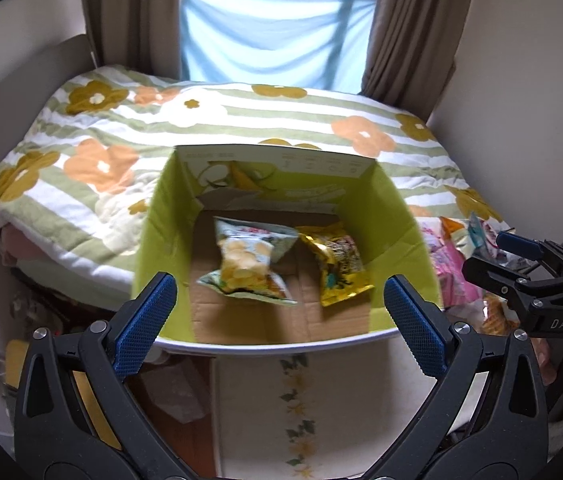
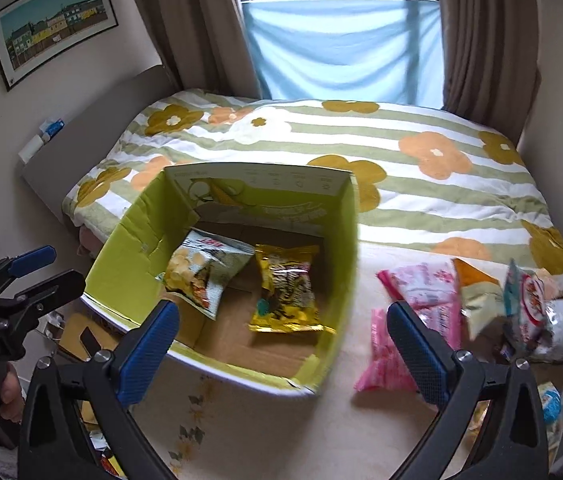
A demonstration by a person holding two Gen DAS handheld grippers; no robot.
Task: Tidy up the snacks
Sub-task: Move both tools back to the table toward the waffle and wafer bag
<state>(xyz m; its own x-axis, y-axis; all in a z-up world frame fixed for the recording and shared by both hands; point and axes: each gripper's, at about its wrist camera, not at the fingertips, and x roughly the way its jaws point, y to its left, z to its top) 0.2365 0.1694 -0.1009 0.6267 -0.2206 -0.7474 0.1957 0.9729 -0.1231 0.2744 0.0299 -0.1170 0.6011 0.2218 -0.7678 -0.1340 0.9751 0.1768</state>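
Motion blur softens the box (image 1: 281, 256) walls and the print on every packet, so no label can be read. The pile of loose snacks (image 2: 473, 308) on the right is cut off by the right gripper's arm in the right view, and in the left view only its edge (image 1: 457, 264) shows past the box wall and the other tool. The floor clutter under the table edge is too dim to make out.

The left gripper (image 1: 281, 316) hangs over the box's near rim, jaws spread wide and empty. The right gripper (image 2: 283, 340) is likewise wide open and holds nothing, poised between the box and the pile.

The open green box (image 2: 233, 280) sits on a pale table (image 2: 321, 432), with a chips bag (image 2: 201, 276) and a yellow bag (image 2: 285, 292) lying side by side on its cardboard floor. Behind it are a floral bed (image 2: 401, 184), brown curtains (image 2: 481, 32) and a blue cloth (image 2: 345, 48) over the window.
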